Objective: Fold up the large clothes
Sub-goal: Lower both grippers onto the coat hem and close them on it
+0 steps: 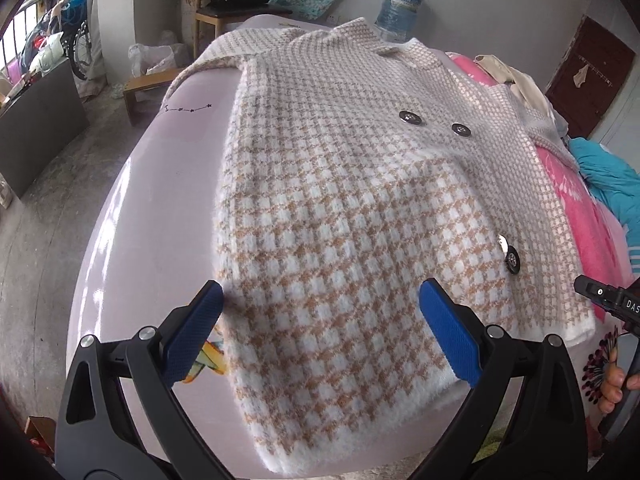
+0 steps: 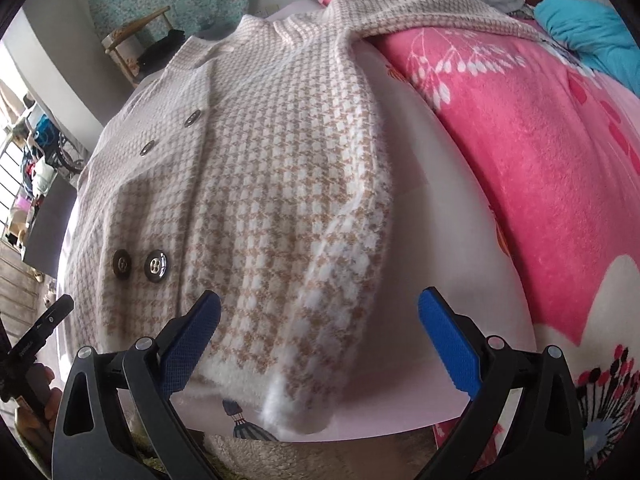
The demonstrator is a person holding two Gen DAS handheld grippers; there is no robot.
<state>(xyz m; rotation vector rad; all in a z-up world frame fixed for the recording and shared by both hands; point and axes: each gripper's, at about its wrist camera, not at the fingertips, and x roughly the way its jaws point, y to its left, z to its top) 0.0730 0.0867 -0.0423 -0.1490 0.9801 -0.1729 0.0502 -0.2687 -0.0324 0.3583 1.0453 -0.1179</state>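
A fuzzy beige-and-white houndstooth coat [image 1: 340, 208] with dark metal buttons [image 1: 411, 117] lies spread front-up on a pale pink bed sheet [image 1: 152, 200]. My left gripper [image 1: 320, 308] is open, its blue pads [image 1: 196, 332] straddling the coat's near left hem without touching it. In the right wrist view the same coat [image 2: 256, 200] fills the left half, one sleeve lying along its right side. My right gripper [image 2: 318, 312] is open above the near right hem and sleeve cuff [image 2: 304, 416]. The other gripper's black tip [image 1: 600, 296] shows at the right edge.
A pink floral blanket [image 2: 520, 140] and a blue garment [image 2: 592, 36] lie right of the coat. A water jug [image 1: 400, 4], wooden chairs [image 1: 224, 12] and a concrete floor [image 1: 36, 240] lie beyond the bed. A hand [image 1: 612, 384] shows at the right edge.
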